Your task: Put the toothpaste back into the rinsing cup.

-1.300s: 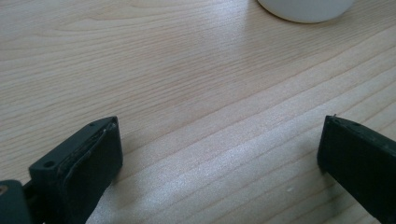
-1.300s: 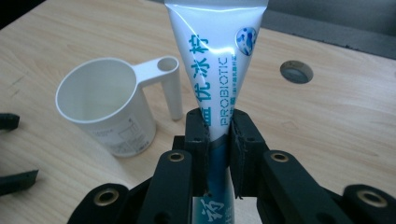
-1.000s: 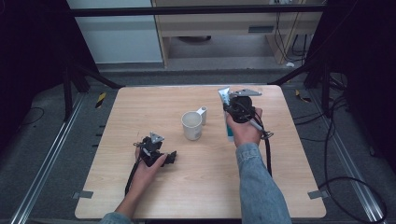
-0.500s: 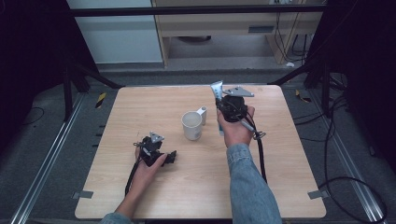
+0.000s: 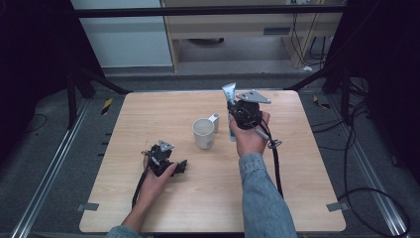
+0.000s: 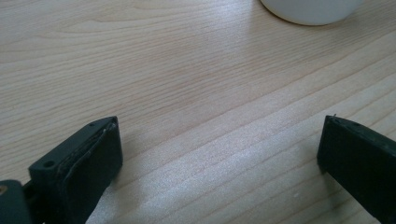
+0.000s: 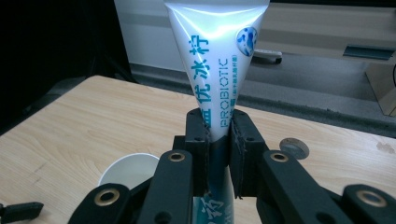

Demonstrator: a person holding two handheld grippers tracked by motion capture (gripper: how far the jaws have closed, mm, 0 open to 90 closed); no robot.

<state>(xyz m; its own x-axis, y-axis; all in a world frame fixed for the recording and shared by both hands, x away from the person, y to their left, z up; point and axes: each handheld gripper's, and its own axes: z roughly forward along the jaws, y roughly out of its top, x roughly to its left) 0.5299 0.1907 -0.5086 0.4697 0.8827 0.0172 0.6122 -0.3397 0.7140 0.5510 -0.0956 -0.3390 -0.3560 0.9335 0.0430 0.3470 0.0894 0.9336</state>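
we take the white cup [image 5: 203, 133] as our landmark, standing near the middle of the wooden table [image 5: 297, 198].

right gripper [image 5: 233, 110]: we see it just right of the cup, held up off the table by the right hand [image 5: 249, 139], w/ its grey three-cornered plate on top. its jaws are pinched tight on a white-and-blue toothpaste tube [image 7: 215, 70]. in the right gripper view the two black pads [image 7: 198, 135] squeeze the tube abt halfway along, so the tube narrows between them; the wide flat crimped end fans out above the jaws and the rest runs down below them. blue print on the tube reads "probiotic" plus some chinese characters. in the high view the tube stands roughly upright, its flat end above the gripper and its lower part beside the cup's right side, close to the cup handle; we can't tell if the lower end touches the table. in the right gripper view the cup's open mouth [image 7: 128, 172] sits below and left of the jaws.

left gripper [image 5: 182, 165]: in front of the cup and to its left, toward the person's edge, low on the table in the left hand [image 5: 159, 173]. in the left gripper view its jaws stand spread wide apart w/ bare wood between them, nothing gripped; the cup's base [image 6: 310, 10] shows at the top edge, well beyond the jaw tips.

cables trail back from both grippers toward the person.
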